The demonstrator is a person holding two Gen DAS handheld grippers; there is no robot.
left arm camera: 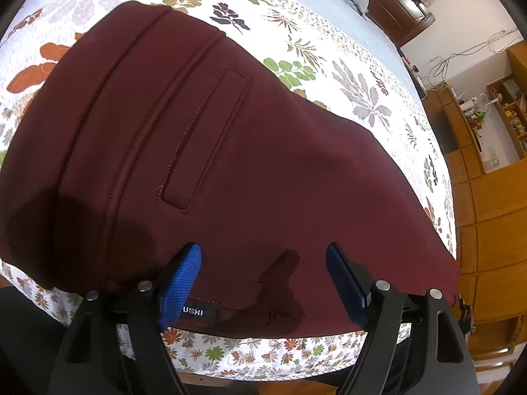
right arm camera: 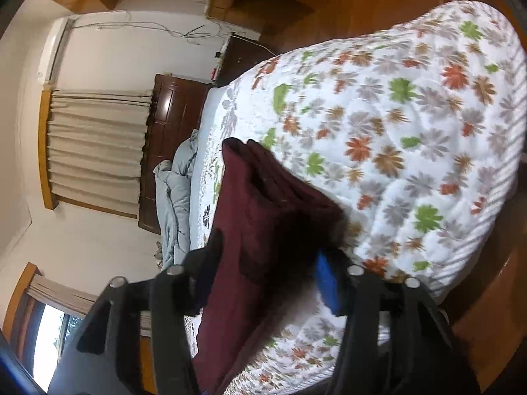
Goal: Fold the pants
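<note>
Maroon pants (left arm camera: 210,151) lie folded on the floral bedspread (left arm camera: 355,75), the back pocket up and the labelled waistband at the near bed edge. My left gripper (left arm camera: 263,263) hovers over that waistband, open, its blue pads (left arm camera: 187,276) wide apart and off the cloth. In the right wrist view, which is rolled sideways and blurred, the folded pants (right arm camera: 257,197) run between the fingers of my right gripper (right arm camera: 266,279). The blue pad (right arm camera: 326,283) stands a shadowed gap away from the cloth edge. The other finger is dark and sits at the opposite edge.
A crumpled grey duvet (right arm camera: 174,191) lies near the dark wooden headboard (right arm camera: 171,112). Wooden shelves and cabinets (left arm camera: 487,151) stand beyond the bed's far side. Curtains (right arm camera: 95,144) hang on the wall behind the headboard. Wood floor surrounds the bed.
</note>
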